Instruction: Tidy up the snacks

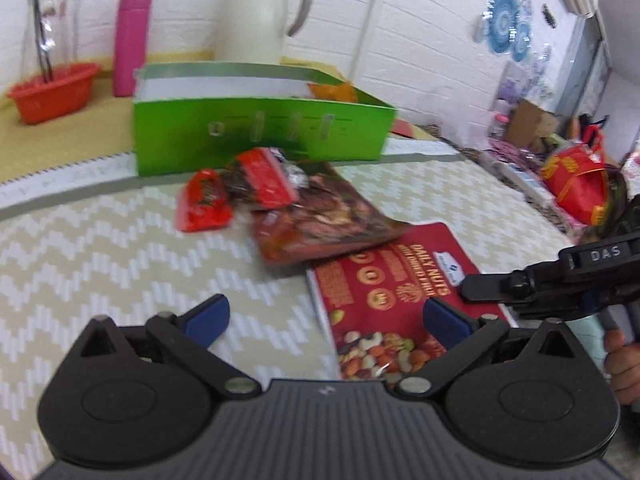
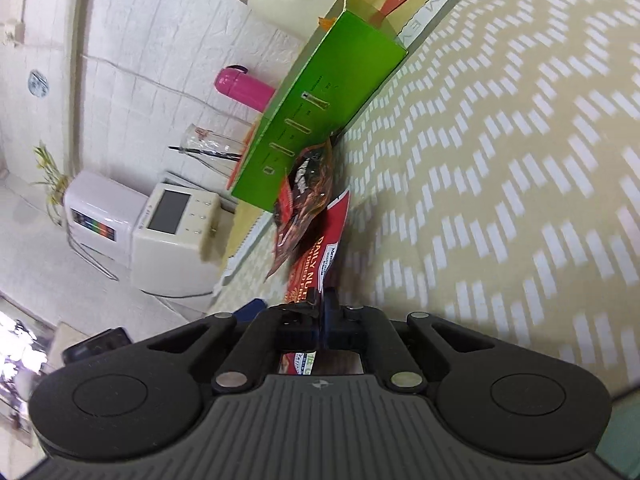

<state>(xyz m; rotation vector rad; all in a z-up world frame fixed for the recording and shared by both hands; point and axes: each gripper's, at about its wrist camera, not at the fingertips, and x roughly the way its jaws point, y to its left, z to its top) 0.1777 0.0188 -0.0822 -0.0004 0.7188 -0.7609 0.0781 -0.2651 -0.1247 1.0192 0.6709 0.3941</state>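
- Your right hand-held gripper [image 2: 322, 306] has its jaws pressed together on the near edge of the red Daily Nuts pouch [image 1: 394, 276], which lies flat on the desk [image 1: 120, 248] just ahead of it.
- Your left hand-held gripper [image 1: 326, 314] has its jaws spread wide apart with nothing between them; its blue pads [image 1: 208, 316] hover above the desk, and the lower end of the nuts pouch lies below its right pad.
- In the left wrist view your right hand-held gripper [image 1: 476, 286] reaches in from the right, its tip at the right edge of the nuts pouch; your fingers [image 1: 624, 364] show beneath it.
- Just beyond the nuts pouch, a dark red snack bag [image 1: 320, 216] overlaps its far end.
- Further ahead and left of that bag lie a small red packet [image 1: 204, 202] and a red-and-clear wrapped snack [image 1: 264, 176], touching each other.
- Behind them stands an open green box [image 1: 260, 136], its front wall facing you; something orange [image 1: 334, 92] shows inside at its right end.
- Past the box, against the white wall, stand a cream thermal jug [image 1: 260, 16], a pink flask [image 1: 132, 40] and, further left, an orange basket [image 1: 54, 92] holding a clear glass.
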